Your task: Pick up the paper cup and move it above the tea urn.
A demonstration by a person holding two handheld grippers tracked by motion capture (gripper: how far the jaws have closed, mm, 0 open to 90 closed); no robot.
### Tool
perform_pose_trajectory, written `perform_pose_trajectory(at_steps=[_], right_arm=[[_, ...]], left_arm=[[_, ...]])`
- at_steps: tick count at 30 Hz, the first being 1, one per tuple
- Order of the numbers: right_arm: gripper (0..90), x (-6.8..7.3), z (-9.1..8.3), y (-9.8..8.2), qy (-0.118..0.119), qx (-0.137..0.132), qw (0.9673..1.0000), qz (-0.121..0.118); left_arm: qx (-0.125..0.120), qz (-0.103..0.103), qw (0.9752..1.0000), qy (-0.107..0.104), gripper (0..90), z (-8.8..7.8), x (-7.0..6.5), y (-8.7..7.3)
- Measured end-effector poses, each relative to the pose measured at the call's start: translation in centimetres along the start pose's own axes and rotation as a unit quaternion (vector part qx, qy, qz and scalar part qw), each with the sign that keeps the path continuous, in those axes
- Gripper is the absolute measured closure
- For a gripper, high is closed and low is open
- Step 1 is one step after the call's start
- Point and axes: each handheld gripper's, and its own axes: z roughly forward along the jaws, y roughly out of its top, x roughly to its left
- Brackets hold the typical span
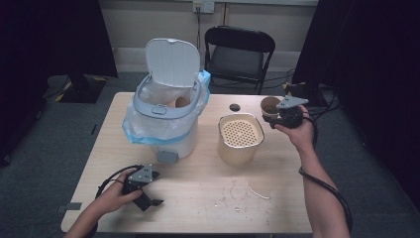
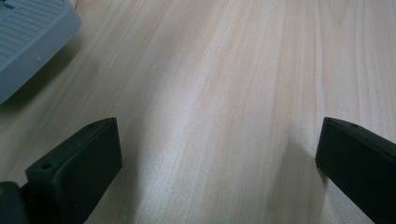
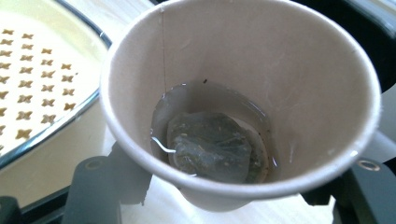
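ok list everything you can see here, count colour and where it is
paper cup: 1, brown, held in the right claw at the table's far right
tea bag: 1, wet grey, in a little liquid at the cup's bottom
strainer container: 1, cream with perforated top, table centre right
bin: 1, white with grey rim, lid up, clear bag with blue edge, table's far left
cup in bin: 1, brown, inside the bag
small round item: 1, black, behind the container
table: 1, light wood, spill marks near front
chair: 1, black, behind the table
left claw: 1, black, open, low over the table front left
right claw: 1, black, shut on the cup
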Motion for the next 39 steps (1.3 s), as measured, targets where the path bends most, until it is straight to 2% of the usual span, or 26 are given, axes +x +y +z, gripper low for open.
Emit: perform_pose_trajectory(at_steps=[9, 12, 20, 25, 30, 37, 39], right_arm=[[34.0, -0.1, -0.1, 1.3, -0.015, -0.021, 0.9992, -0.030], [34.1, 0.0, -0.1, 1.6, -0.022, -0.018, 0.9983, -0.050], [34.2, 0.3, -0.5, 2.3, -0.039, -0.026, 0.9947, -0.091], [34.3, 0.5, -0.6, 2.7, -0.051, -0.019, 0.9923, -0.111], [34.4, 0.9, -0.8, 2.9, -0.066, -0.009, 0.9880, -0.140], [34.5, 1.4, -0.8, 3.3, -0.073, -0.001, 0.9828, -0.169], [34.6, 1.6, -0.8, 3.6, -0.081, 0.002, 0.9795, -0.185]], left_arm=[[0.000, 0.000, 1.0000, 0.000, 0.0, 0.0, 0.0, 0.0], [0.000, -0.001, 1.0000, 0.000, 0.0, 0.0, 0.0, 0.0], [0.000, 0.000, 1.0000, 0.000, 0.0, 0.0, 0.0, 0.0], [0.001, -0.001, 1.0000, 0.000, 0.0, 0.0, 0.0, 0.0], [0.000, 0.000, 1.0000, 0.000, 0.0, 0.0, 0.0, 0.0], [0.000, 0.000, 1.0000, 0.000, 0.0, 0.0, 0.0, 0.0], [0.000, 0.000, 1.0000, 0.000, 0.0, 0.0, 0.0, 0.0]])
